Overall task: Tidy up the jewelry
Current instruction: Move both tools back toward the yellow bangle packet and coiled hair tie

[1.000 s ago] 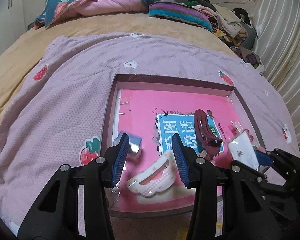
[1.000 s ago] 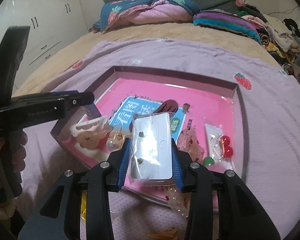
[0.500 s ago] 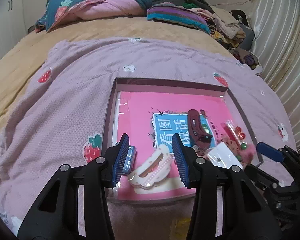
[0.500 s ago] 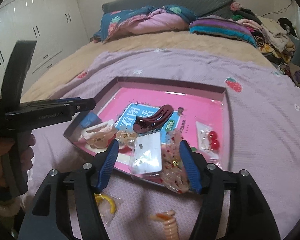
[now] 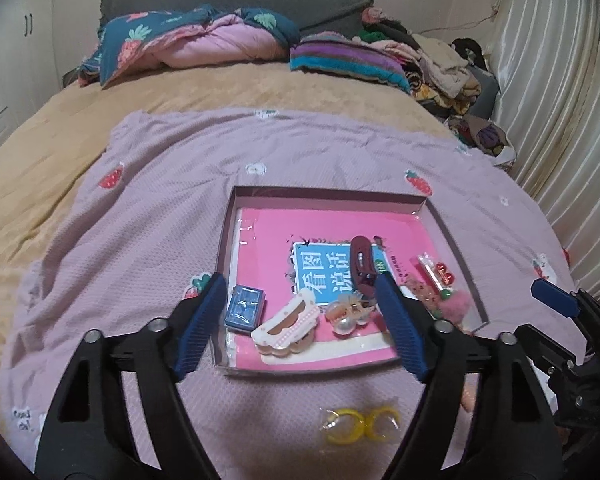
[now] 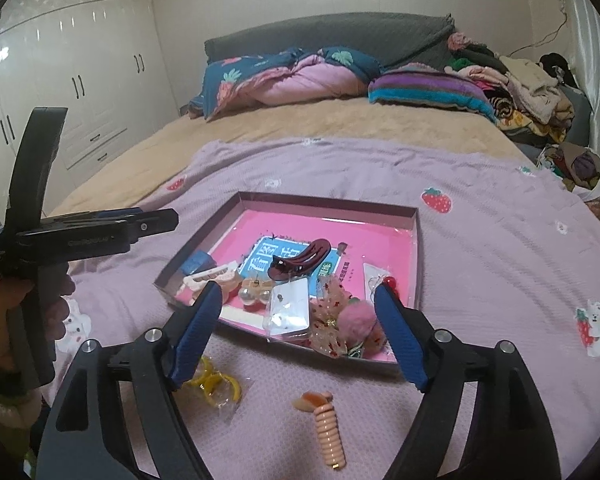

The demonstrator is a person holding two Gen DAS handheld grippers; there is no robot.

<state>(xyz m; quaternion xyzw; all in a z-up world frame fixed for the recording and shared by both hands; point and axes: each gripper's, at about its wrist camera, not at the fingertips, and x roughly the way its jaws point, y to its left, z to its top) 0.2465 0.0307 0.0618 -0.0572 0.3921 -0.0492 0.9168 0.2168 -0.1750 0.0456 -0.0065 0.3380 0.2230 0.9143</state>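
Observation:
A shallow tray [image 5: 328, 194] with a pink floor lies on the lilac blanket. In it are a small blue box [image 5: 245, 309], a white-pink hair claw [image 5: 286, 324], a dark red clip [image 5: 362, 268], a pearl clip [image 5: 346, 314] and a pink pom [image 5: 454, 306]. My left gripper [image 5: 300, 292] hovers over the tray's near edge, its jaws opening, gripping nothing. My right gripper [image 6: 298, 292] hangs above a clear earring packet [image 6: 290, 306] at the tray's [image 6: 328, 202] near rim, its jaws also opening and not touching it.
Outside the tray, near me, lie bagged yellow rings [image 6: 216, 380] and a peach coil hair tie [image 6: 328, 428]. A hand holds the left gripper [image 6: 148, 220] at the left. Folded quilts and a clothes pile sit at the bed's far end.
The right gripper let go of the clear packet, which now lies in the tray. Both grippers rose and drew back. The left gripper's jaws widened.

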